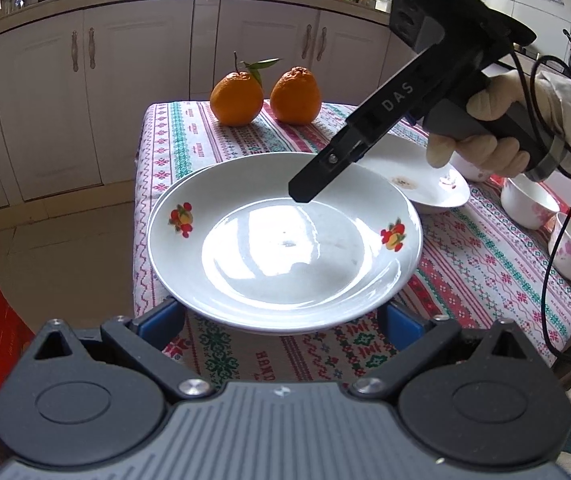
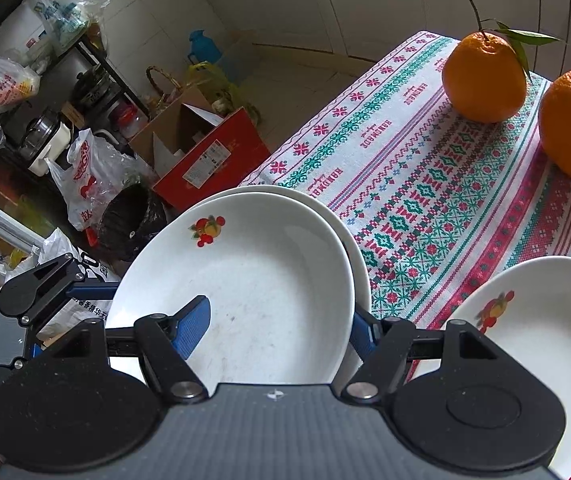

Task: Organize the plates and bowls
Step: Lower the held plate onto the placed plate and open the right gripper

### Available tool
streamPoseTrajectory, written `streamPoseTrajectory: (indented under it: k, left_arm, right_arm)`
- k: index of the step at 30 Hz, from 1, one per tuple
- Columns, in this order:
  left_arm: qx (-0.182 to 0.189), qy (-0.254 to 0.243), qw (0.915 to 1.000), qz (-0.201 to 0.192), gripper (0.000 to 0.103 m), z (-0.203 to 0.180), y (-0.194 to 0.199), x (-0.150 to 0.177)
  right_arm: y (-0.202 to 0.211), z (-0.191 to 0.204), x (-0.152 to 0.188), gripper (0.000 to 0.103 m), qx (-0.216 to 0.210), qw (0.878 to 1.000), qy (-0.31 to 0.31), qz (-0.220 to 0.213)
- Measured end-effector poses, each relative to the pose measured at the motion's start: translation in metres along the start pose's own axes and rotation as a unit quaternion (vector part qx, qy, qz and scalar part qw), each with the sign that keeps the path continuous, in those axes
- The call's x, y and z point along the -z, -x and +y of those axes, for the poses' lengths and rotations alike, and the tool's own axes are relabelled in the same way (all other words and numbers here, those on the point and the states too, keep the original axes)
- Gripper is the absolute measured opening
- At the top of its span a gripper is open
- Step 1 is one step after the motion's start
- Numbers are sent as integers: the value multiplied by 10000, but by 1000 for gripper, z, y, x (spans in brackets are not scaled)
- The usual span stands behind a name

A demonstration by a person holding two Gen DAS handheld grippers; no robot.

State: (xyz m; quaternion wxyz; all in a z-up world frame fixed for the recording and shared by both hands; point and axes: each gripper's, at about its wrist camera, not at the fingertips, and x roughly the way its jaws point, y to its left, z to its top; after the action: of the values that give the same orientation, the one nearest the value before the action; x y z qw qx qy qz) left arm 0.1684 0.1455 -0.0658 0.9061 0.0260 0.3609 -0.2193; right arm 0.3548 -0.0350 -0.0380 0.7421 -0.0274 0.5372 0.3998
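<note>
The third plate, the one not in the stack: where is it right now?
The single plate lies on the tablecloth right of the stacked plates, behind the right gripper in the left wrist view, near the floral bowls.

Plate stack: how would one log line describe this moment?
stage: stacking plates | top plate on lower plate | left gripper open, near rim | right gripper open, above plate

Your top plate (image 1: 285, 240): glossy white glazed ceramic, printed fruit decals. Tablecloth (image 1: 485, 264): matt woven cloth. Your gripper (image 2: 277, 332): matt black plastic, ribbed blue pads (image 2: 195, 326), shiny metal screws. Oranges (image 1: 237, 98): dimpled rough peel.
</note>
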Motion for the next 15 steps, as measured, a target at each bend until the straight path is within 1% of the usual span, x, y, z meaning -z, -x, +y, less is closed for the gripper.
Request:
streamPoseTrajectory:
  k: [3,10,15]
  left_arm:
    - [12,0,10000,16,102,1,-1,0]
    - [-85,-145,9999,8,102,-2,-1,0]
    - [-96,-148,9998,9,102,-2,-1,0]
  right_arm:
    - [3,-1,1,77,-10,10000,-23,-30]
    - [10,1,7,77,30,10000,-4,-72]
    - [15,4,11,77,126,9999,6,-95]
